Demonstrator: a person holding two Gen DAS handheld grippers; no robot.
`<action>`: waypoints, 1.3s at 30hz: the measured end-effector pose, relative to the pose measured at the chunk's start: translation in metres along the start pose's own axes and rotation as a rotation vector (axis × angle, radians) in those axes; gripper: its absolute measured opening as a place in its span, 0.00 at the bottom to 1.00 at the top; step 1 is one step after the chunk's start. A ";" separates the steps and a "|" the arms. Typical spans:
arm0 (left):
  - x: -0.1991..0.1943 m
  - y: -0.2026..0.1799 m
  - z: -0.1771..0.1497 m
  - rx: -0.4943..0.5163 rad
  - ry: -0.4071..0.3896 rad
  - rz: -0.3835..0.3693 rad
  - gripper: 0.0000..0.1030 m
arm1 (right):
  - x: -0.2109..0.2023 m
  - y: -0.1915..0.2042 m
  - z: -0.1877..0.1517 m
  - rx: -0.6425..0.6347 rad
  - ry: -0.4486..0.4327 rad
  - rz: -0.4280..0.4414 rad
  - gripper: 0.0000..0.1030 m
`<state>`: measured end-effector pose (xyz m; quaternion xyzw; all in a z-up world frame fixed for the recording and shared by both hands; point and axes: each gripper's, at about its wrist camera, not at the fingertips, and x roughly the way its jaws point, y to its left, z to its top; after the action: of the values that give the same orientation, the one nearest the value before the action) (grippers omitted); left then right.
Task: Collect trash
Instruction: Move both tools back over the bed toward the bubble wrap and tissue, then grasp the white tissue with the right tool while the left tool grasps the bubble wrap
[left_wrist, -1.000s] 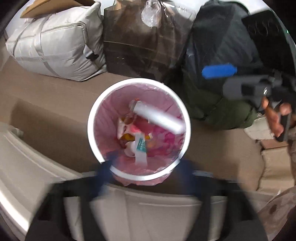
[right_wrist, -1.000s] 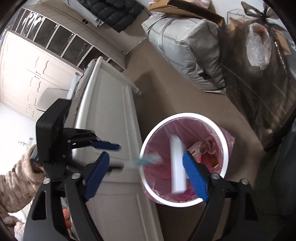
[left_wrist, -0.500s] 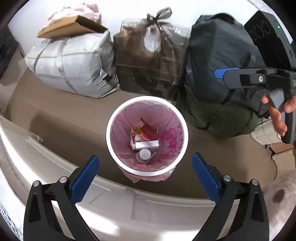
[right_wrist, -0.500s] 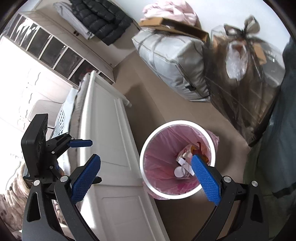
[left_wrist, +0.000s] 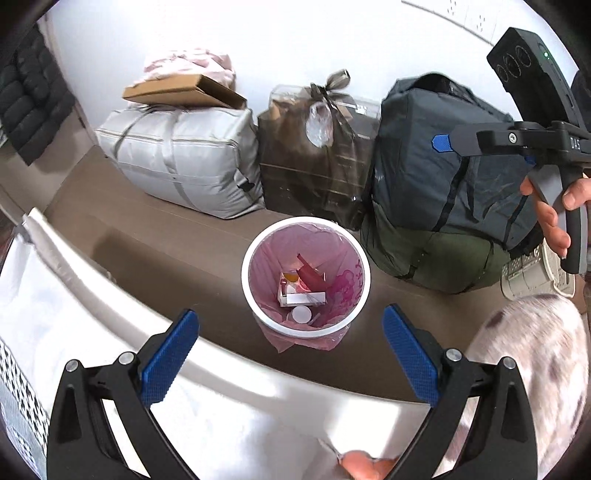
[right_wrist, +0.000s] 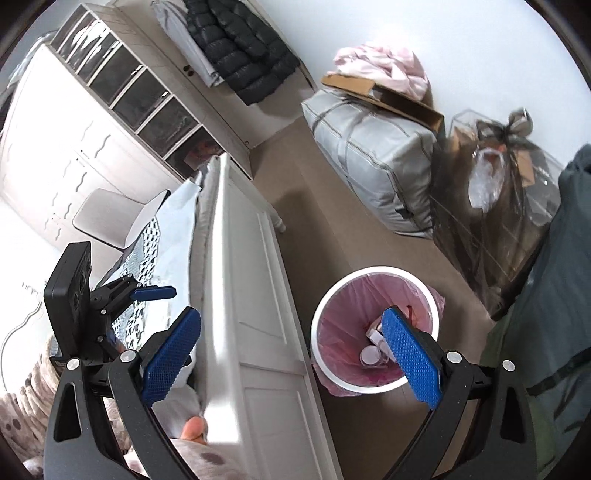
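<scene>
A white round bin (left_wrist: 246, 284) with a pink liner stands on the brown floor beside the white bed footboard. Trash lies at its bottom: a white box (left_wrist: 306, 298), a red piece and a round white lid. It also shows in the right wrist view (right_wrist: 316, 332). My left gripper (left_wrist: 290, 356) is open and empty, high above the bin's near rim. My right gripper (right_wrist: 291, 356) is open and empty, above the gap between footboard and bin. The right gripper also shows at the upper right of the left wrist view (left_wrist: 480, 142).
A grey storage bag (left_wrist: 181, 166) with a cardboard box on top, a brown wrapped bundle (left_wrist: 317, 158) and a dark backpack (left_wrist: 439, 173) line the wall behind the bin. The white footboard (right_wrist: 255, 317) runs left of the bin. A wardrobe and hanging jackets stand farther off.
A second ago a white tube and a small packet were falling into the bin. They now lie inside. Both grippers have risen and pulled back from the bin, staying open.
</scene>
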<state>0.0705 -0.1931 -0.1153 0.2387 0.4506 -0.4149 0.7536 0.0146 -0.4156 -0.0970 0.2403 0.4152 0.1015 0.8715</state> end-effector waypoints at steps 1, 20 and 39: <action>-0.006 0.002 -0.004 -0.012 -0.010 0.003 0.95 | -0.001 0.004 0.000 -0.008 -0.001 0.000 0.93; -0.101 0.090 -0.112 -0.230 -0.084 0.151 0.95 | 0.023 0.140 0.021 -0.254 0.066 0.034 0.93; -0.128 0.181 -0.259 -0.463 -0.028 0.210 0.95 | 0.150 0.285 -0.023 -0.550 0.257 0.086 0.93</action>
<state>0.0665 0.1478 -0.1302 0.0998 0.4958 -0.2234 0.8332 0.0986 -0.1050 -0.0671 -0.0020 0.4685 0.2762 0.8391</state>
